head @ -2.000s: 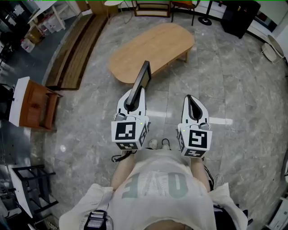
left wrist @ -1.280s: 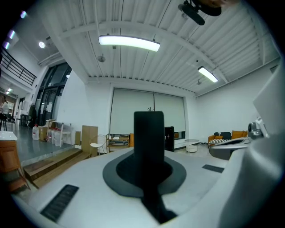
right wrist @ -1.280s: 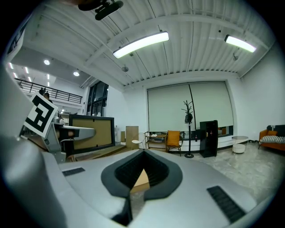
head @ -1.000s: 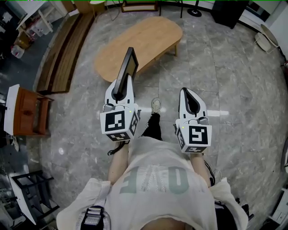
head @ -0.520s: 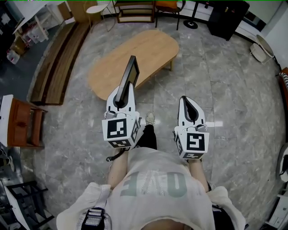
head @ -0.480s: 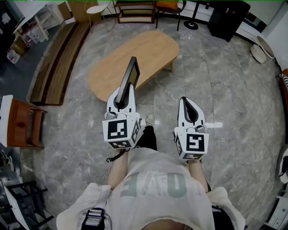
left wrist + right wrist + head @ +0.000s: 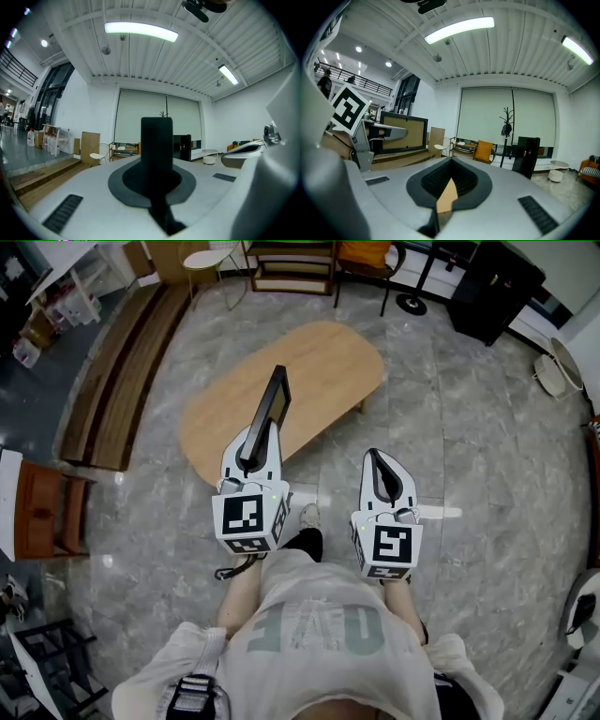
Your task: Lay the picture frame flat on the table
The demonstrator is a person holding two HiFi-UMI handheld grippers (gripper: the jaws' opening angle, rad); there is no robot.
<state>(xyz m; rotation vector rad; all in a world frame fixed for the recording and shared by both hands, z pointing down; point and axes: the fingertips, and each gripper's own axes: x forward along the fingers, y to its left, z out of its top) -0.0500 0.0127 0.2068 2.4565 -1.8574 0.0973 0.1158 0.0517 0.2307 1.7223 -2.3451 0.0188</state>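
A black picture frame (image 7: 268,416) stands upright on its edge, held by its lower end in my left gripper (image 7: 253,446), which is shut on it. Its upper end shows over the near edge of the oval wooden table (image 7: 319,357). In the left gripper view the frame (image 7: 157,145) is a dark bar edge-on between the jaws. The right gripper view shows the frame's tan panel (image 7: 401,133) off to the left. My right gripper (image 7: 382,474) hangs beside the left one over the floor, shut with nothing in it.
Grey marble floor lies between me and the table. Wooden steps (image 7: 112,371) run along the left, with a brown cabinet (image 7: 42,512) nearer me. A low shelf (image 7: 291,263), an orange chair (image 7: 366,254) and a black cabinet (image 7: 497,287) stand beyond the table. My shoe (image 7: 307,517) shows between the grippers.
The table has drawn nearer in the head view as I walk toward it; the frame's top now overlaps its near edge. Both grippers keep the same pose and grip.
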